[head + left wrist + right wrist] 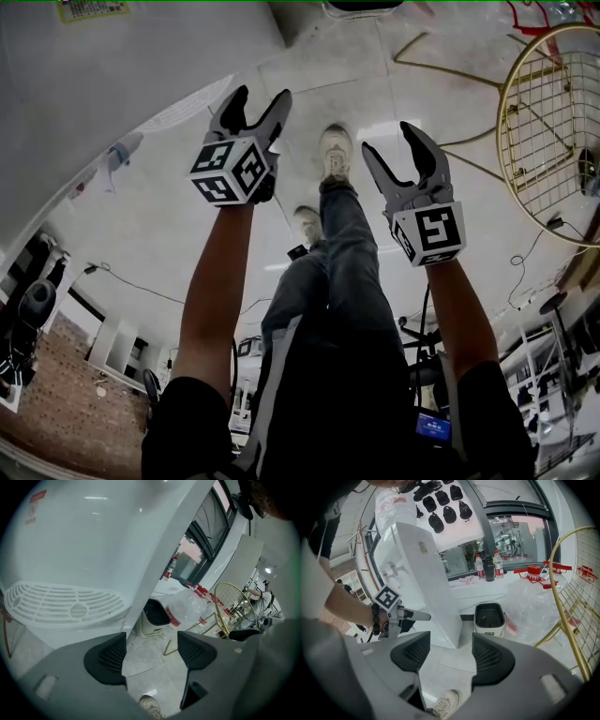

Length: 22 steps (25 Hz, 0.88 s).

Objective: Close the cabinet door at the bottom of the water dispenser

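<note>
The white water dispenser [112, 84] fills the upper left of the head view, and its round drip tray [187, 105] juts out of its front. My left gripper [261, 94] hangs open just right of that tray, above the floor, with nothing between its jaws. The left gripper view shows the dispenser's front [93, 536], the grilled tray [61, 604] and the open left gripper [151, 641]. My right gripper [390, 139] is open and empty, further right. In its view the right gripper [449, 641] faces the dispenser [419, 578], with the left gripper [423, 617] in front. No view shows the cabinet door plainly.
A small white bin [489, 618] stands on the floor right of the dispenser, beside a clear plastic water jug [534, 602]. A gold wire rack [553, 122] stands at the right. The person's shoes [336, 150] and legs lie between the grippers. Cables run over the floor.
</note>
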{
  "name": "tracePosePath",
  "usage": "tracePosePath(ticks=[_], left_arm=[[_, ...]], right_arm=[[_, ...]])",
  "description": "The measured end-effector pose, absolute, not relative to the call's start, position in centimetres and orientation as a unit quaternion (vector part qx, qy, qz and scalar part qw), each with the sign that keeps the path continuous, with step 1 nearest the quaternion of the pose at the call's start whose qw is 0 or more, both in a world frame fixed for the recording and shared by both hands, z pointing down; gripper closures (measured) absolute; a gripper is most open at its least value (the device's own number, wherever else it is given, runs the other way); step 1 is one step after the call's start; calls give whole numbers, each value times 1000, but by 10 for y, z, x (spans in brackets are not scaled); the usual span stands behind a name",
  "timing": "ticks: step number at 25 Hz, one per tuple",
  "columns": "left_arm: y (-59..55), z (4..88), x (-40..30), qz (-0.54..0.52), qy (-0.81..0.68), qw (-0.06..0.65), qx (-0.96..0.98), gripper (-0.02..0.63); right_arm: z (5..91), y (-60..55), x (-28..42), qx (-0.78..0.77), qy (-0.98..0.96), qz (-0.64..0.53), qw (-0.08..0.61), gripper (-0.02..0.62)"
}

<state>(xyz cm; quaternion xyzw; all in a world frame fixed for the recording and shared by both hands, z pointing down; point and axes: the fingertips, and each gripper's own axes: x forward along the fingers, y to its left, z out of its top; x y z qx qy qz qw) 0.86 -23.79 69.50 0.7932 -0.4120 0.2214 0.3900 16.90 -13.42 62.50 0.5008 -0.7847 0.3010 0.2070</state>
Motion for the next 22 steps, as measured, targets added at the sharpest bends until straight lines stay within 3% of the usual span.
tracePosePath(ticks=[11, 22], left_arm=[[-154, 626, -55, 189, -414, 361, 814, 255], [-81, 440, -121, 118, -442, 287, 842, 256]], right_arm=[[564, -92, 117, 491, -812, 245, 197, 342], [400, -51, 36, 462, -860, 160, 145, 414]])
